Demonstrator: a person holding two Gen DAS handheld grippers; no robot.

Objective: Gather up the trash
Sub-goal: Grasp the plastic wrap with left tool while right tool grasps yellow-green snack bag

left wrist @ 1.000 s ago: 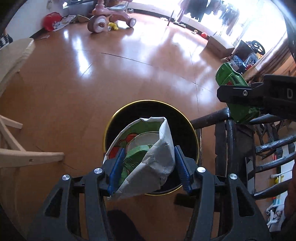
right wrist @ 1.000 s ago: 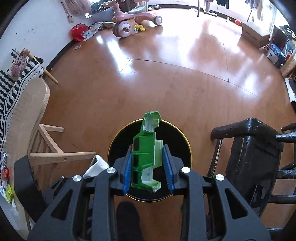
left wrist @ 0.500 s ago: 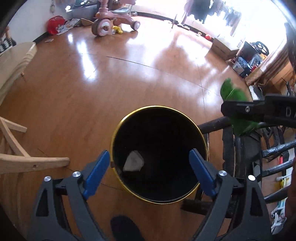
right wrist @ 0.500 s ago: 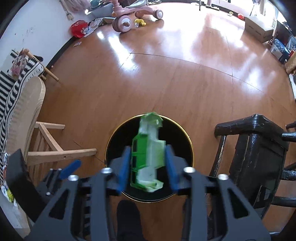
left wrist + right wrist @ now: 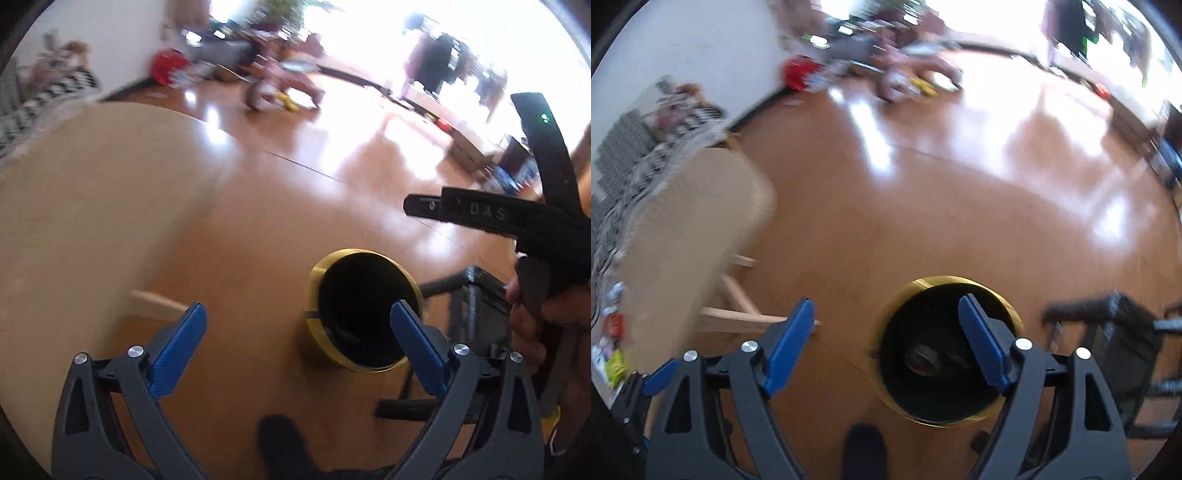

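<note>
Both grippers, left and right, spread and empty (2 claws); bin ahead-right, nearer right

1. The left gripper has blue finger pads on a black frame.
2. The right gripper shows the same blue pads and black frame.
3. The trash bin is black inside with a gold rim.
4. The floor is glossy orange-brown.
5. The wooden chair is pale tan.
6. The cloth has black-and-white stripes.
7. The armchair is black.
</note>
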